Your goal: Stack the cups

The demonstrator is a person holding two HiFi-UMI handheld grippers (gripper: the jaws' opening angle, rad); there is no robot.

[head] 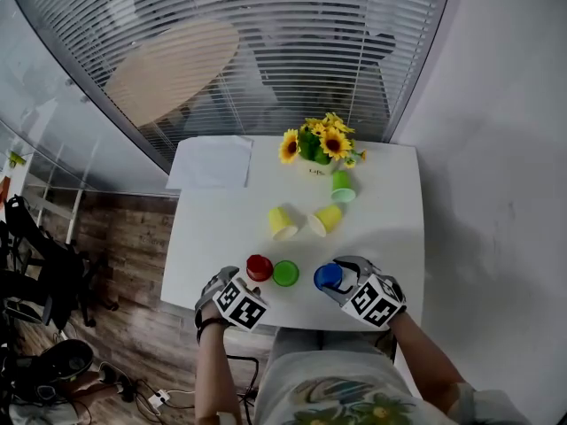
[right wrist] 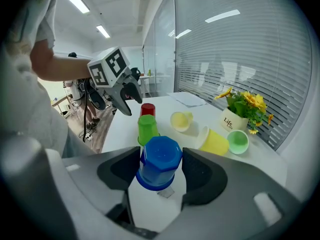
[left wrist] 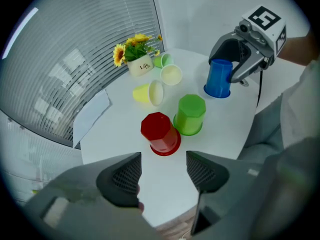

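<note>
No cup is stacked yet: the right gripper (right wrist: 161,165) pinches the upturned blue cup (head: 328,276), while the left gripper (left wrist: 162,171) hangs spread and empty at six o'clock of the red cup (left wrist: 160,132).

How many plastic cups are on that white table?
6. The red cup and green cup stand upside down at the near edge; blue cup sits between the right gripper's jaws; two yellow cups lie mid-table; a light green cup lies by the flowers. None seems hidden.

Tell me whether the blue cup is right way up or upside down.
Upside down: the blue cup shows its closed base on top, wide rim down on the table.
</note>
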